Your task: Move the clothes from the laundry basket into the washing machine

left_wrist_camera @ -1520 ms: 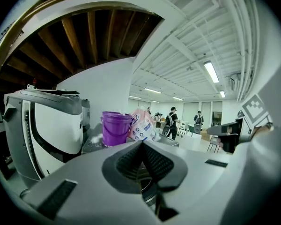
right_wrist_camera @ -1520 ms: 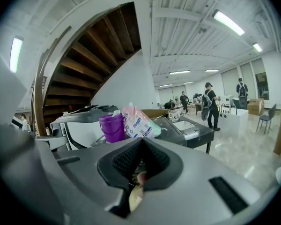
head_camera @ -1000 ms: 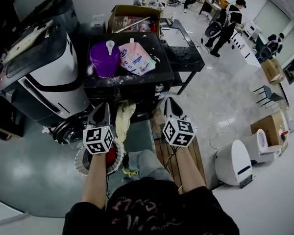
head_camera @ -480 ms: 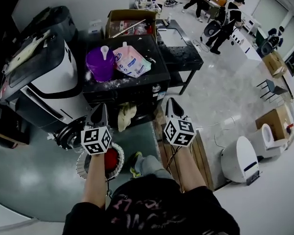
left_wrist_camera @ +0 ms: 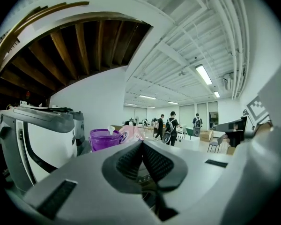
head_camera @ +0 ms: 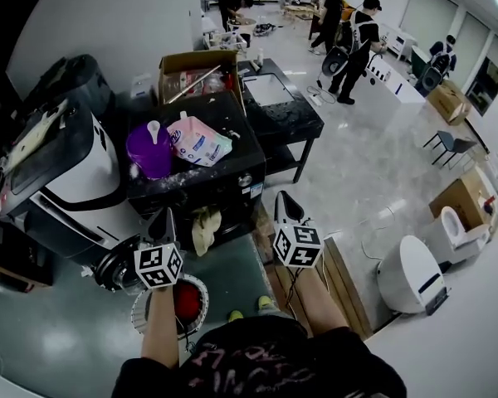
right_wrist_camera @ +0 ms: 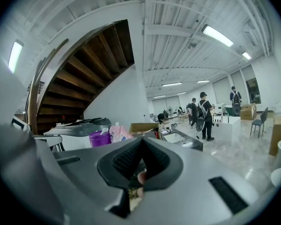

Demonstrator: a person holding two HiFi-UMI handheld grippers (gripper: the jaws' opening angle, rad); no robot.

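The black washing machine (head_camera: 232,181) stands ahead of me in the head view. A pale yellow cloth (head_camera: 204,227) hangs out of its front opening. Below my left arm sits the round white laundry basket (head_camera: 141,307) with a red garment (head_camera: 187,300) in it. My left gripper (head_camera: 163,215) is shut and empty, just left of the hanging cloth and apart from it. My right gripper (head_camera: 280,199) is shut and empty too, at the machine's right front corner. Both gripper views show ribbed pads pressed together, left gripper (left_wrist_camera: 141,146) and right gripper (right_wrist_camera: 141,144), with nothing between them.
A purple tub (head_camera: 149,149) and a pink refill pouch (head_camera: 197,143) rest on the machine's top. A grey-and-white appliance (head_camera: 62,177) stands at left, a cardboard box (head_camera: 196,71) and a black sink table (head_camera: 280,99) behind. A wooden pallet (head_camera: 349,282) lies at right. Several people (head_camera: 353,36) stand far back.
Both grippers drew back from the machine, still shut. The head view rose and widened; my knee is gone from view and my feet show. The pale cloth stays hanging at the opening.
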